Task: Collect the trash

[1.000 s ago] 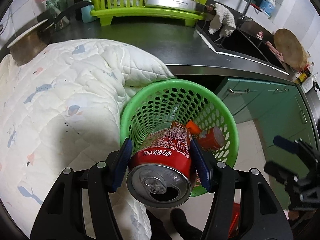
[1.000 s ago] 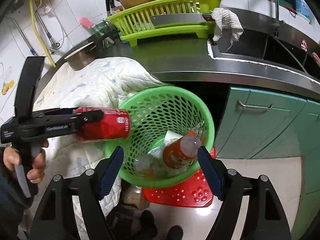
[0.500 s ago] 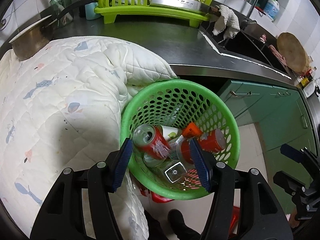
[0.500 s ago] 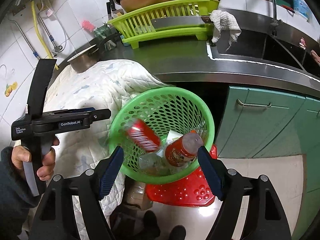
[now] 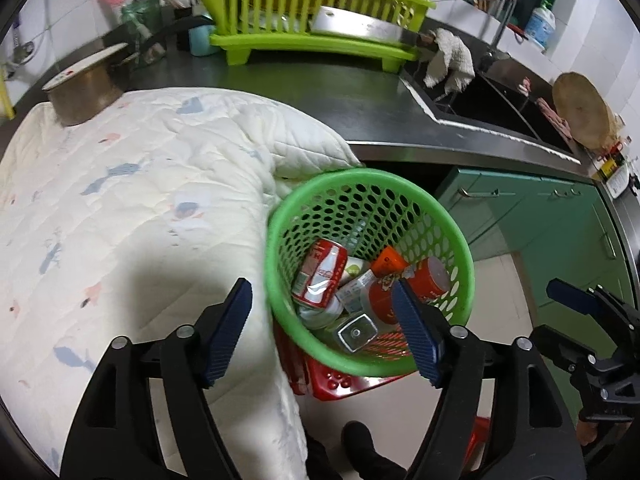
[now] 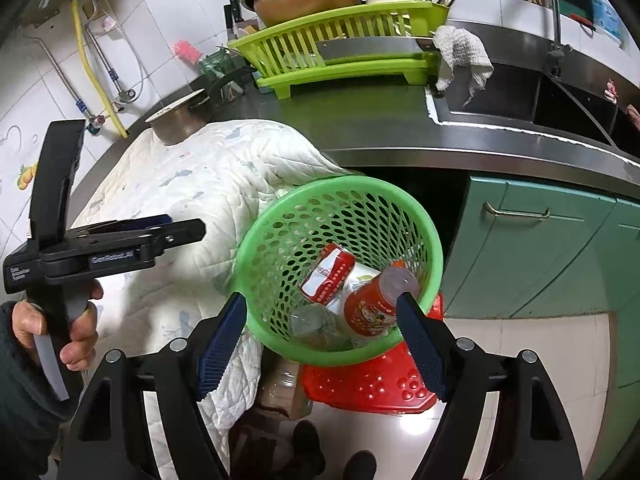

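A green perforated basket point(image 5: 460, 240) point(image 6: 424, 224) stands on a red stool point(image 6: 372, 384) beside the quilt. Inside lie a red cola can point(image 5: 320, 276) point(image 6: 328, 274), an orange-capped red-labelled bottle point(image 5: 384, 284) point(image 6: 372, 304) and a clear glass jar point(image 5: 356, 332). My left gripper point(image 5: 324, 336) is open and empty, just above the basket's near rim. My right gripper point(image 6: 320, 344) is open and empty, in front of the basket. The left gripper also shows in the right wrist view point(image 6: 176, 232) at the left, over the quilt.
A white quilt point(image 5: 120, 208) covers the counter at the left, with a metal pot point(image 5: 80, 92) behind it. A green dish rack point(image 5: 312, 20) and a sink point(image 5: 492, 104) sit on the steel counter. Green cabinets point(image 6: 540, 248) are to the right.
My left gripper opened and let go of the cola can, which dropped into the basket and settled among the bottles. The left gripper then drew back to the left.
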Available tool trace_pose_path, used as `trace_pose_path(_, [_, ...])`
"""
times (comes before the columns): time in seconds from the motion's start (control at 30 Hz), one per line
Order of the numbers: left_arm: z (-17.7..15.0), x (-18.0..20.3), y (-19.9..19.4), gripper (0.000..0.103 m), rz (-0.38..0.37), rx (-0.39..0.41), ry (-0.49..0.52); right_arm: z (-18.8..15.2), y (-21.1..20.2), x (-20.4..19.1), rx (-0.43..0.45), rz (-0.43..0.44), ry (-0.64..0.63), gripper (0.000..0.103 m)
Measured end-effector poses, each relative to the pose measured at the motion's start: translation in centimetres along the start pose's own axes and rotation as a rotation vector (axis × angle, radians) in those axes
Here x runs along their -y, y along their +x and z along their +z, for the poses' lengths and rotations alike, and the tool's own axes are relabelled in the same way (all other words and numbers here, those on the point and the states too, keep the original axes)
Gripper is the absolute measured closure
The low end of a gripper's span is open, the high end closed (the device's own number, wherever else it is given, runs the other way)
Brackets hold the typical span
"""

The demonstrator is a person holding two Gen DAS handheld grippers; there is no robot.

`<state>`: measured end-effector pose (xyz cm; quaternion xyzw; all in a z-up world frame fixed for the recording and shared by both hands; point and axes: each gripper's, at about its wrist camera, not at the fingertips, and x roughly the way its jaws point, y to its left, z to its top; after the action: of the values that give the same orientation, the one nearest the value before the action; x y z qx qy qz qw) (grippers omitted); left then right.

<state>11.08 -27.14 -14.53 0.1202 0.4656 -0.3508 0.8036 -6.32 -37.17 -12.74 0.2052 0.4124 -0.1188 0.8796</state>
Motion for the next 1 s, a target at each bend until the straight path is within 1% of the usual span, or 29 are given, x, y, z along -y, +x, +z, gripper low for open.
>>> trace_pose_path(0.1, [-0.3, -0.8, -1.7, 0.022, 0.034, 0.03, -0.017, 0.2, -0.3, -1.1, 0.008, 0.003, -0.023, 0.026])
trace_pose_path(0.2, [-0.7, -1.8, -3.5, 0.021, 0.066, 0.06, -0.025, 0.4, -0.7, -2.4, 0.02, 0.001, -0.046, 0.025])
trace_pose_path(0.37, [-1.4, -3.7, -7.1, 0.011, 0.138, 0.121, -0.068, 0.9, -1.2, -4.8, 0.039, 0.015, -0.091, 0.022])
trace_pose_path(0.4, [-1.5, -4.1, -7.6, 0.01, 0.147, 0.129, -0.077, 1.0, -1.3, -5.4, 0.044, 0.017, -0.103, 0.02])
trace_pose_path(0.47, [-2.0, -5.0, -8.8, 0.008, 0.165, 0.148, -0.105, 1.2, -1.5, -6.4, 0.055, 0.025, -0.127, 0.019])
trace_pose_path(0.5, [-2.3, -5.6, -9.5, 0.007, 0.186, 0.159, -0.125, 1.3, -1.6, -7.0, 0.057, 0.029, -0.141, 0.019])
trace_pose_path(0.63, [-3.6, -7.5, -12.0, 0.006, 0.23, 0.197, -0.187, 1.8, -1.9, -8.9, 0.071, 0.05, -0.176, 0.018])
trace_pose_path(0.67, [-4.0, -8.1, -12.7, 0.006, 0.251, 0.208, -0.207, 2.0, -2.0, -9.4, 0.074, 0.054, -0.184, 0.016])
trace_pose_path(0.73, [-4.8, -8.9, -13.9, 0.006, 0.257, 0.228, -0.234, 2.3, -2.1, -10.4, 0.08, 0.066, -0.202, 0.016])
trace_pose_path(1.0, [-7.0, -11.2, -17.5, 0.005, 0.333, 0.282, -0.303, 3.3, -2.9, -13.8, 0.115, 0.091, -0.25, 0.014])
